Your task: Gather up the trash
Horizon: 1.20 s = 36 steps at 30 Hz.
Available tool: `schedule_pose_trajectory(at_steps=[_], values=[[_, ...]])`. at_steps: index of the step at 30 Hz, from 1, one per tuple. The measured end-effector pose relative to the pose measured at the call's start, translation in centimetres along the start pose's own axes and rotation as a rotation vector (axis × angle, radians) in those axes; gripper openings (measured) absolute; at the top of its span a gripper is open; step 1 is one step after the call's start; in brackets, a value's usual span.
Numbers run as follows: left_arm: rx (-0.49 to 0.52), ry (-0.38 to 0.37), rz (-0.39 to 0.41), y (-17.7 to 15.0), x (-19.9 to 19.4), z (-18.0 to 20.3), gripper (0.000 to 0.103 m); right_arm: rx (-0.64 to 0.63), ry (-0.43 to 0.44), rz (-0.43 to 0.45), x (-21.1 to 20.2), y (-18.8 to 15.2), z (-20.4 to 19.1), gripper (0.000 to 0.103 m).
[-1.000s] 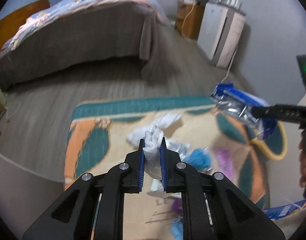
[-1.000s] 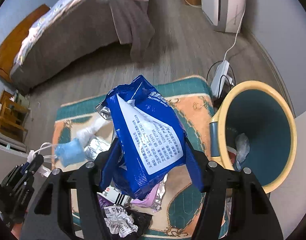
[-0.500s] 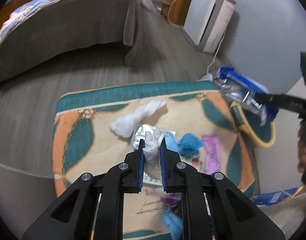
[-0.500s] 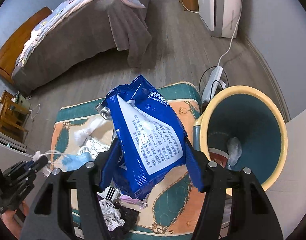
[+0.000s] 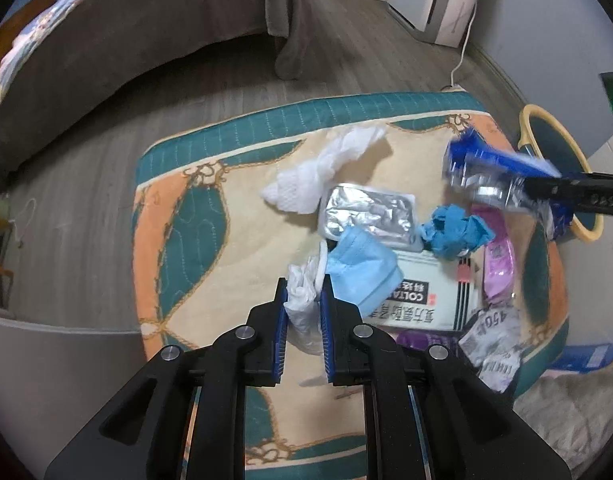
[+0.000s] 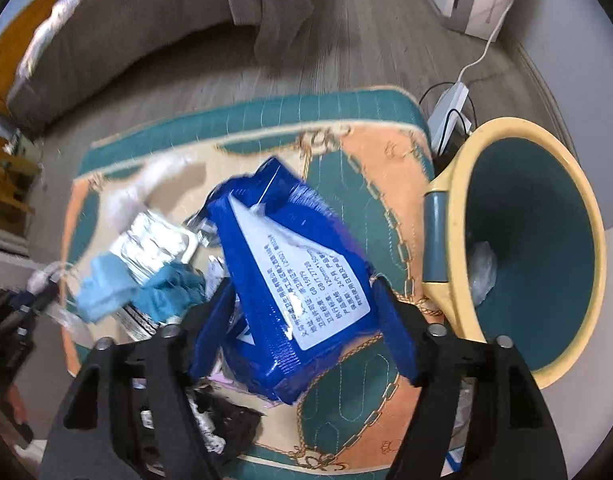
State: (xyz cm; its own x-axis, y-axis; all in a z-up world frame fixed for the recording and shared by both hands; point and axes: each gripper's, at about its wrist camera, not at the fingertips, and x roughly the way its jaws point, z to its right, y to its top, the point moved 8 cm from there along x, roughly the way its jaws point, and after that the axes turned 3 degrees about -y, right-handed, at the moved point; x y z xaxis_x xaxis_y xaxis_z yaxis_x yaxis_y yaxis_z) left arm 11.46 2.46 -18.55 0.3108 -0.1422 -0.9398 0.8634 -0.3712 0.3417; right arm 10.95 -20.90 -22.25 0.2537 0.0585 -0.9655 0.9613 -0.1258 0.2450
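Trash bin (image 6: pixel 578 208) holds clear plastic scrap (image 6: pixel 482 268); blue wrapper (image 6: pixel 290 280) beside it.

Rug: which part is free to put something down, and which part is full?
The rug is bare on its left side, between the teal border and the white tissue. It is crowded from the foil tray and blue mask rightward to the bin.

Blue wet-wipe packet (image 6: pixel 294 280), white label facing up, tilted between the right tongs (image 6: pixel 306 312) above the rug, beside the yellow-rimmed teal bin (image 6: pixel 518 144). Crumpled white tissue (image 5: pixel 302 304) clamped in the left tongs (image 5: pixel 302 300). Blue mask (image 5: pixel 362 272), foil pouch (image 5: pixel 370 216) and white tissue wad (image 5: pixel 322 176) lie on the rug.
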Motion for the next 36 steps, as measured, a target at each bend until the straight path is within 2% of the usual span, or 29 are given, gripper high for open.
schedule_pose_trajectory(at_steps=[3,8,10,12,14,16,18,19,20,24,28,29,31,32,33,35,36], values=[[-0.004,0.01,0.006,0.0,-0.1,-0.9,0.015,-0.03,-0.004,0.025,-0.3,0.3,-1.0,0.074],[-0.02,0.04,-0.035,-0.8,1.1,-2.4,0.015,-0.086,0.074,0.092,-2.7,0.8,-4.1,0.074],[-0.032,0.054,-0.056,-1.3,1.8,-3.2,0.019,-0.123,0.106,0.093,-3.1,0.5,-5.9,0.074],[-0.044,0.082,-0.08,-1.9,2.7,-4.0,0.029,-0.149,0.135,0.074,-2.8,-0.2,-7.4,0.072],[-0.048,0.099,-0.098,-2.3,3.3,-4.6,0.031,-0.17,0.156,0.029,-1.7,-0.8,-8.7,0.061],[-0.058,0.097,-0.102,-2.6,3.5,-5.0,0.04,-0.191,0.15,-0.006,-0.6,-1.4,-9.5,0.053],[-0.07,0.097,-0.092,-2.7,3.1,-5.3,0.063,-0.219,0.123,-0.034,0.5,-1.9,-9.8,0.038],[-0.075,0.092,-0.085,-2.7,2.9,-5.4,0.068,-0.237,0.106,-0.041,0.9,-2.1,-9.8,0.021],[-0.086,0.077,-0.08,-2.8,2.6,-5.5,0.074,-0.248,0.091,-0.044,1.1,-2.2,-9.8,0.011],[-0.111,0.019,-0.114,-4.0,3.0,-4.9,0.079,-0.239,0.094,-0.003,0.1,-1.5,-9.8,0.008],[-0.078,0.069,-0.169,-5.2,5.1,-4.6,0.079,-0.23,0.109,0.055,-1.6,-0.5,-9.9,0.008],[-0.075,0.074,-0.173,-5.3,5.4,-4.6,0.078,-0.227,0.115,0.063,-1.9,-0.4,-10.0,0.008],[-0.074,0.076,-0.177,-5.3,6.0,-4.4,0.066,-0.222,0.121,0.066,-2.1,-0.3,-9.9,0.007],[-0.071,0.075,-0.182,-5.2,6.3,-4.2,0.054,-0.217,0.124,0.069,-2.3,-0.2,-9.8,0.007],[-0.058,0.067,-0.19,-5.2,6.5,-3.9,0.036,-0.216,0.124,0.069,-2.4,-0.2,-9.6,0.007],[-0.04,0.068,-0.193,-5.0,6.3,-3.5,0.016,-0.212,0.119,0.071,-2.5,-0.2,-9.2,0.007],[-0.036,0.074,-0.176,-4.6,5.7,-3.5,0.014,-0.206,0.114,0.075,-2.6,-0.1,-8.8,0.007]])
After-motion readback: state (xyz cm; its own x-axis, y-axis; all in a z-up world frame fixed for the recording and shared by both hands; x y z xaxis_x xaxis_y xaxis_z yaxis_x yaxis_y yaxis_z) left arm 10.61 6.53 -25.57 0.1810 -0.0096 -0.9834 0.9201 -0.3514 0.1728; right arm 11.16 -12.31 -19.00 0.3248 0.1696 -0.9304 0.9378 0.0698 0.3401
